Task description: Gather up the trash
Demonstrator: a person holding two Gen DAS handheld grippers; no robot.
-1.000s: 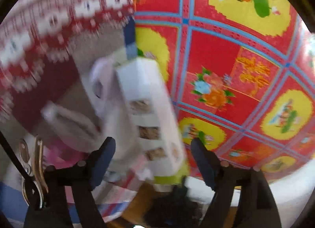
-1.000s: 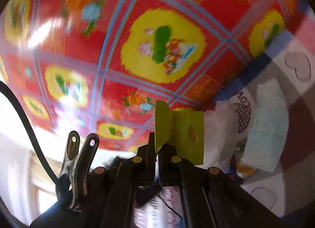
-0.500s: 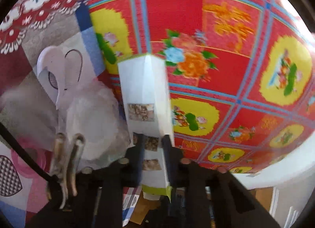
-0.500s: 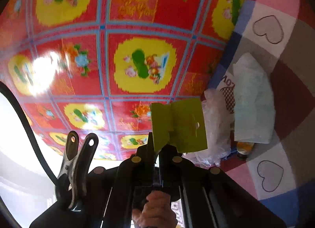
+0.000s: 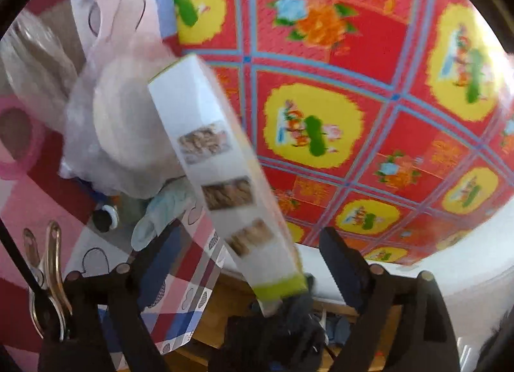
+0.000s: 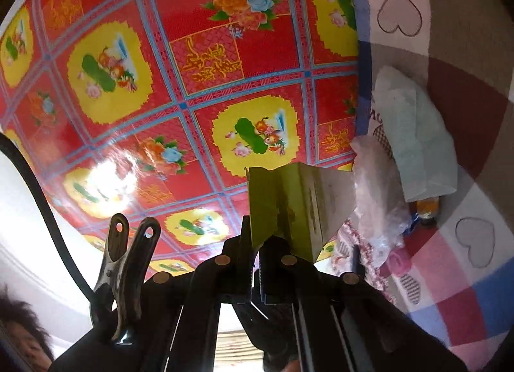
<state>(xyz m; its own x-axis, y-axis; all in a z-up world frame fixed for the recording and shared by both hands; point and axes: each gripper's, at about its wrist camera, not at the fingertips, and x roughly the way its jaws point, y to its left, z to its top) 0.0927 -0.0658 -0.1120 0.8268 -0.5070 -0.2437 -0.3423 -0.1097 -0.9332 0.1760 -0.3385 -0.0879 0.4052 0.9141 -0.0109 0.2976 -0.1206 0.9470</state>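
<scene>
A long white box (image 5: 221, 172) with small food pictures and a green end tilts between the fingers of my left gripper (image 5: 253, 253), which stand wide apart and do not touch it. My right gripper (image 6: 257, 243) is shut on the green end flap of the same box (image 6: 289, 204). A crumpled clear plastic bag (image 5: 119, 143) lies on the checked heart blanket (image 5: 180, 294) behind the box; it also shows in the right wrist view (image 6: 376, 185). A pale blue tissue (image 6: 417, 143) and a small bottle (image 6: 427, 208) lie beside it.
A red, yellow and blue flower-patterned mat (image 6: 199, 66) covers the floor beside the blanket (image 6: 465, 259). A pink ring-shaped thing (image 5: 16, 140) lies at the left. A white wall base (image 5: 449, 285) runs along the mat's edge. A person's head (image 6: 22, 336) shows low left.
My left gripper has opened and let go of the white box, which now tilts to the left. My right gripper keeps its grip on the green flap and has swung over the mat.
</scene>
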